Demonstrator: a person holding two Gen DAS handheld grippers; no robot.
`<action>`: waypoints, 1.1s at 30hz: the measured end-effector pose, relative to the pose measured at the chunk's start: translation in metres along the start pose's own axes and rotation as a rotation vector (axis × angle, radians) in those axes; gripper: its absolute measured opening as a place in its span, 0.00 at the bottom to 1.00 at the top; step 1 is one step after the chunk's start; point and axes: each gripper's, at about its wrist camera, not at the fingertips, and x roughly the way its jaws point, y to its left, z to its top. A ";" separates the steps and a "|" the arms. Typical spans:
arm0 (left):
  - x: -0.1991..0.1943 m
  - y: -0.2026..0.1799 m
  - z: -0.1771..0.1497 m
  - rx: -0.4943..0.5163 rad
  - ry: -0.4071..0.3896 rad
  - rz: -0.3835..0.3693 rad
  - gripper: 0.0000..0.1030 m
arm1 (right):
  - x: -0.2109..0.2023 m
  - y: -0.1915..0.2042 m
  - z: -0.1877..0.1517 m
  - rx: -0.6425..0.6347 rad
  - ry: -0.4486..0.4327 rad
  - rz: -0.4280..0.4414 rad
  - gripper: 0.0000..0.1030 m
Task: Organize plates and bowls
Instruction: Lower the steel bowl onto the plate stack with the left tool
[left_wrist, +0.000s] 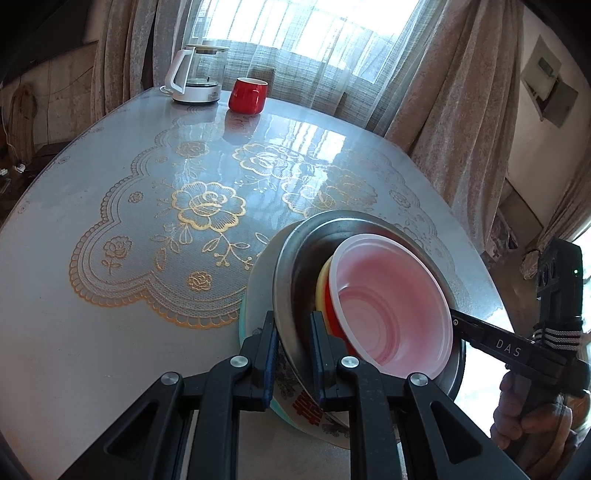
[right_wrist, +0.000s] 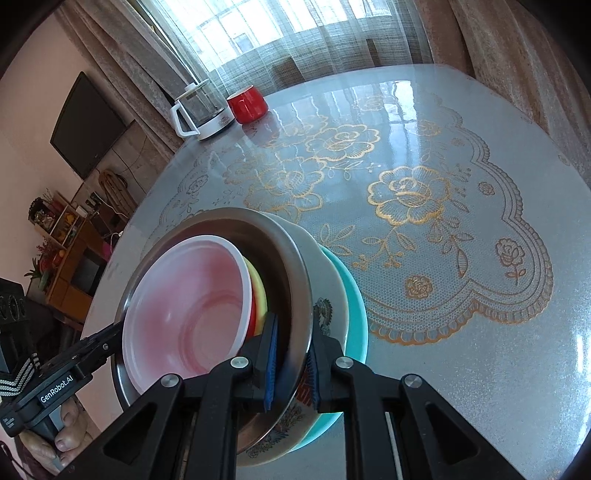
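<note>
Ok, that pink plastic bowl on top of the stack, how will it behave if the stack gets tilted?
The pink plastic bowl looks thin and probably light. It sits loose in the steel dish, gripped by neither tongs, so it may slide. It is likely bendy rather than brittle.

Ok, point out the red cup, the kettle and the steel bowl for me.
red cup (left_wrist: 246, 96): left wrist view, on its front wall.
kettle (left_wrist: 195, 74): left wrist view, on its glass body.
steel bowl (right_wrist: 295, 266): right wrist view, on its rim, on the side facing the table's middle.
</note>
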 end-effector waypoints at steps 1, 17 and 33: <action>0.000 0.000 0.000 0.000 0.001 0.001 0.15 | 0.000 0.002 0.001 -0.008 -0.002 -0.008 0.13; -0.002 -0.004 -0.004 0.006 -0.020 0.032 0.18 | -0.017 -0.009 -0.010 0.041 -0.045 0.032 0.23; -0.003 -0.012 -0.005 0.078 -0.069 0.128 0.18 | -0.032 0.002 -0.009 -0.013 -0.149 -0.020 0.15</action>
